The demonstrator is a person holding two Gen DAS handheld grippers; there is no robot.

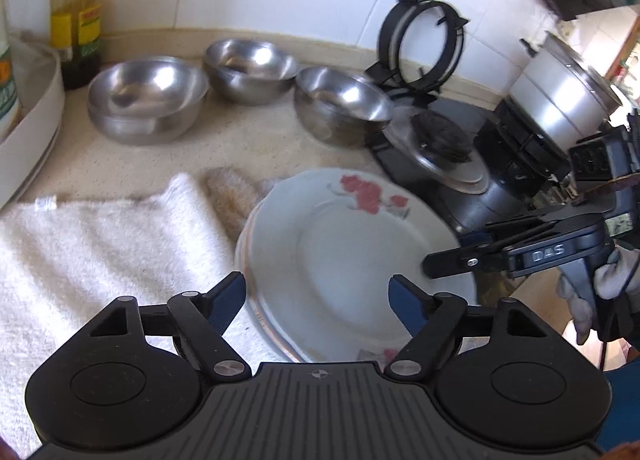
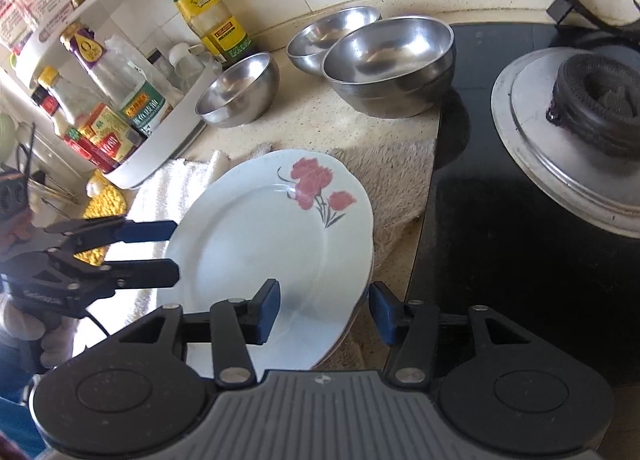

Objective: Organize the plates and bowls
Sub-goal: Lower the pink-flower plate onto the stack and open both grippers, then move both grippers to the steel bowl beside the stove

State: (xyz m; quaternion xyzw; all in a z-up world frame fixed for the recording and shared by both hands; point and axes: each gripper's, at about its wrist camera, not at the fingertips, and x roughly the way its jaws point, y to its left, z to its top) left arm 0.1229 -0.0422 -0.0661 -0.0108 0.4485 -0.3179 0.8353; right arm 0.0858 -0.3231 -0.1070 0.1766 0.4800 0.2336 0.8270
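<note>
Flanking the flowered plate stack (image 2: 260,236) — left gripper (image 1: 318,302) and right gripper (image 2: 324,312) both spread wide, holding nothing.

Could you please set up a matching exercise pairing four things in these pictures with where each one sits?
Things:
1. plates
2. bowls
3. oil bottle
4. burner

Places:
A. on the black stove
B. against the wall tiles, beside the white rack
C. stacked on the towels, between both open grippers
D. on the bare counter behind the towels

Pairs: 1-C, 2-D, 3-B, 4-A
</note>
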